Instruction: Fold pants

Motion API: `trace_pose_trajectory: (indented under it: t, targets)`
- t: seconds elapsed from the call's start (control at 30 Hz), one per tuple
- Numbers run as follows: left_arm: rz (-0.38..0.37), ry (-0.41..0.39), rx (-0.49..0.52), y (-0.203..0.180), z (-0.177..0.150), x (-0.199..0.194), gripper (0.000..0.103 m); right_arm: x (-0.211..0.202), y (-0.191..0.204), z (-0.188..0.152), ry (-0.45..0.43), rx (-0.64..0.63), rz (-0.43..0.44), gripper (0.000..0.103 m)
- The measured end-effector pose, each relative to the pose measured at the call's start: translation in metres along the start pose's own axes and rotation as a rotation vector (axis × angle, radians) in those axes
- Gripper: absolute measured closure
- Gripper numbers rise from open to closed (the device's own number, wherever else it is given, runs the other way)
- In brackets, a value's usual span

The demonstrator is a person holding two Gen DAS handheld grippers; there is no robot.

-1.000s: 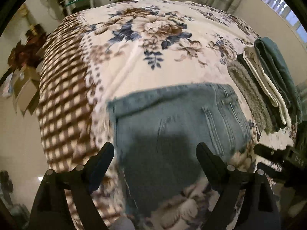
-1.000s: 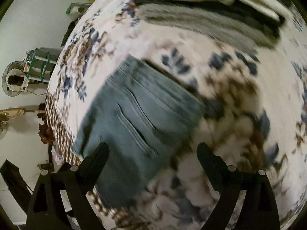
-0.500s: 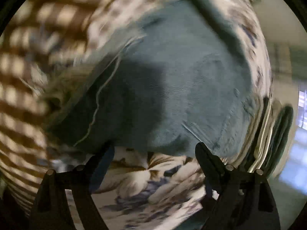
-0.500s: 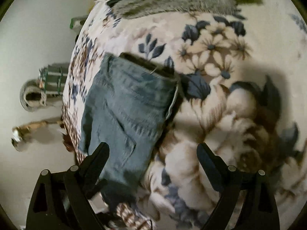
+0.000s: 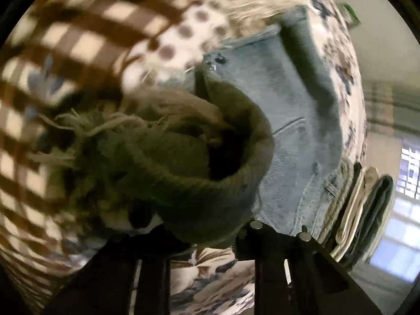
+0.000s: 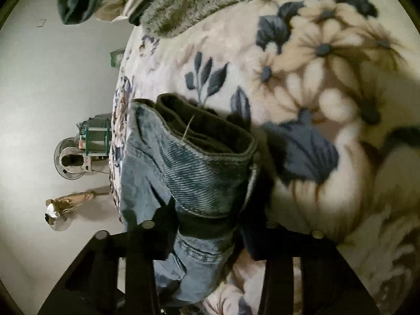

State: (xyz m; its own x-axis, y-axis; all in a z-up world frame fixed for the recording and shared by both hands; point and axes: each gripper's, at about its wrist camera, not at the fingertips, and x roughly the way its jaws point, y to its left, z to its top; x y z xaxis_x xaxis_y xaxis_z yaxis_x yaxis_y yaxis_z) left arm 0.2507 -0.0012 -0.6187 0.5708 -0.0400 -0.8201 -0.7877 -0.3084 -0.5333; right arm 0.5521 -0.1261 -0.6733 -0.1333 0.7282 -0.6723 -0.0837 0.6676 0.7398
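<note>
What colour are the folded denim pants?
Light blue denim pants, clearest in the right wrist view.

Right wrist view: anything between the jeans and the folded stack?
Only bare floral blanket separates the jeans from the folded stack in the right wrist view.

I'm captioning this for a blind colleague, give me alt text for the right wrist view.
The right gripper is shut on a folded edge of blue jeans lying on a floral blanket. Other folded clothes lie stacked at the top.
</note>
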Motion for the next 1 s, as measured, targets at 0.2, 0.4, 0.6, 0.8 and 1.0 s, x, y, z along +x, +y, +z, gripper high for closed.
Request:
trace_pose_trajectory:
  t: [0.2,0.4,0.6,0.8,1.0]
  targets:
    - [-0.008,0.01,0.226,-0.012,0.008,-0.037,0.087,-0.03,0.004,-0.036,-0.017,0.015,0.015,0.065]
    - [-0.022,0.032,0.24,0.027,0.017,-0.038,0.082,-0.043,-0.013,-0.091,0.015,0.054,0.012,0.064]
    - [-0.196,0.026,0.067,0.067,0.029,-0.008,0.06,-0.029,-0.044,-0.093,0.031,0.123,0.061,0.04]
    - [-0.182,-0.024,0.06,0.053,0.028,0.0,0.052,-0.016,-0.042,-0.092,0.019,0.094,0.099,0.035]
    - [-0.123,-0.097,0.155,0.022,0.026,-0.014,0.085,-0.011,-0.025,-0.091,-0.017,0.081,0.036,0.057]
